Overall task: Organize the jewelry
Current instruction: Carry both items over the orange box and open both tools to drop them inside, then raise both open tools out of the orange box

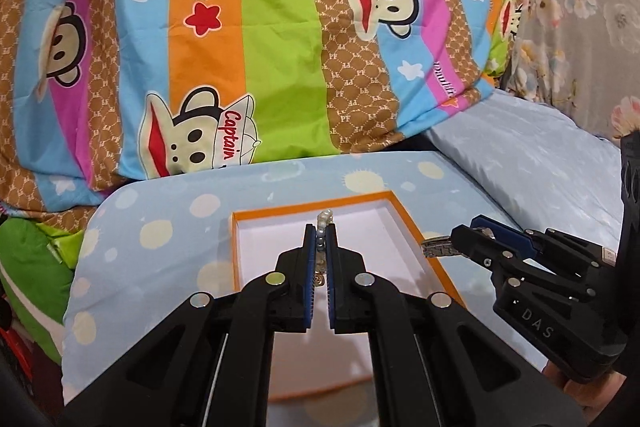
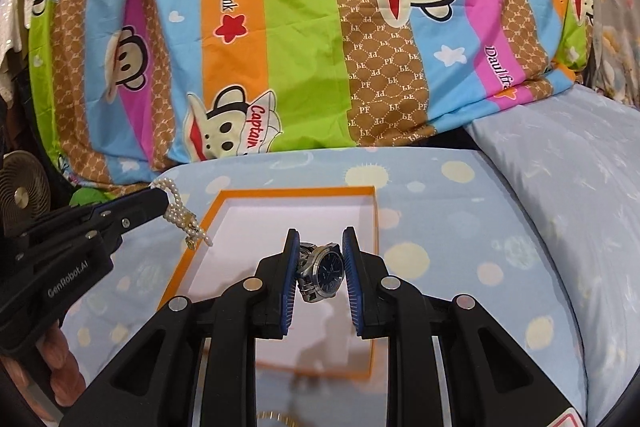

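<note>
- Pearls [image 1: 323,227] sit pinched between the blue pads of our left gripper [image 1: 320,239] in the left wrist view; the jaws are clenched on the strand, and a small gold charm hangs lower in the gap.
- Below the strand we see the box [image 1: 256,217], orange-rimmed and white inside, lying open on a blue dotted cover [image 1: 160,227].
- At the right of this view our right gripper [image 1: 436,247] reaches in over the box's right rim with a metal watch [image 1: 434,247] showing at its tip.
- Behind the cover lies a striped cartoon-monkey quilt [image 1: 280,47], and to the right a pale blue pillow [image 1: 520,155].
- In the right wrist view our right gripper [image 2: 320,269] is grasping the watch [image 2: 322,273]: the pads press on either side of it, and its dark blue dial is tilted toward us, above the box [image 2: 372,223].
- At the left of this view our left gripper [image 2: 164,205] holds the pearls [image 2: 182,217] just beyond the box's left rim; the strand droops in loops with the gold charm at the bottom.
- A hand [image 2: 60,367] grips the left gripper's handle at the lower left.
- The quilt [image 2: 300,47] fills the background, with the pillow [image 2: 580,167] at right.
</note>
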`<state>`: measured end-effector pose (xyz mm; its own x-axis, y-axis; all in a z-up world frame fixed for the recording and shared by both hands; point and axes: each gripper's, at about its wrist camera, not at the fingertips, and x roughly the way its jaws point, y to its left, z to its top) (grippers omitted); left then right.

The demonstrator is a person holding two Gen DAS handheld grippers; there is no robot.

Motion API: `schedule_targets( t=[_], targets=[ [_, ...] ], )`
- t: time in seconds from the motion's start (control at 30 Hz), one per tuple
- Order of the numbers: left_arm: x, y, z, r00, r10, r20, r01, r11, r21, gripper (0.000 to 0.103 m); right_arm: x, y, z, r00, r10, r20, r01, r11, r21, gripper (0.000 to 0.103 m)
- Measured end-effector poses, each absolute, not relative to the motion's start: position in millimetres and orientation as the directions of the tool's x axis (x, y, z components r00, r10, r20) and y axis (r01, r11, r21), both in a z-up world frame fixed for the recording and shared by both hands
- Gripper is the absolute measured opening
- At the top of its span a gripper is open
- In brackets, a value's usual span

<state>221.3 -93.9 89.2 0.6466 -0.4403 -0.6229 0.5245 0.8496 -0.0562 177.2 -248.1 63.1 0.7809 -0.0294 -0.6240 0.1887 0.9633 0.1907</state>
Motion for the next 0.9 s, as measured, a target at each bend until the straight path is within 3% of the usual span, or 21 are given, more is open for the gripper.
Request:
schedule_targets(
  t=[0.3,0.7,0.77,0.83,0.9],
  targets=[
    [292,-119,44,0.607,-0.397,-0.688,0.486,0.871,-0.074,0.004,246,-266,26,0.741,-0.005,-0.671,0.195,0.958,0.208,0.021],
    [318,-120,20,0.578,-0.369,-0.728,0.433,0.895,-0.11,0.006,268,-268,6,0.694,0.013,-0.72,0.192,0.96,0.203,0.022],
    [320,-120,19,0.58,-0.358,-0.732,0.423,0.9,-0.105,0.017,267,-270,9,0.705,0.015,-0.709,0.191,0.959,0.21,0.023],
    [321,-116,17,0.579,-0.359,-0.732,0.411,0.904,-0.119,0.044,265,-271,11,0.714,0.01,-0.7,0.197,0.957,0.215,0.029],
    [320,-112,19,0.593,-0.359,-0.721,0.4,0.908,-0.124,0.048,261,-274,12,0.721,0.01,-0.693,0.203,0.953,0.224,0.03]
  ],
)
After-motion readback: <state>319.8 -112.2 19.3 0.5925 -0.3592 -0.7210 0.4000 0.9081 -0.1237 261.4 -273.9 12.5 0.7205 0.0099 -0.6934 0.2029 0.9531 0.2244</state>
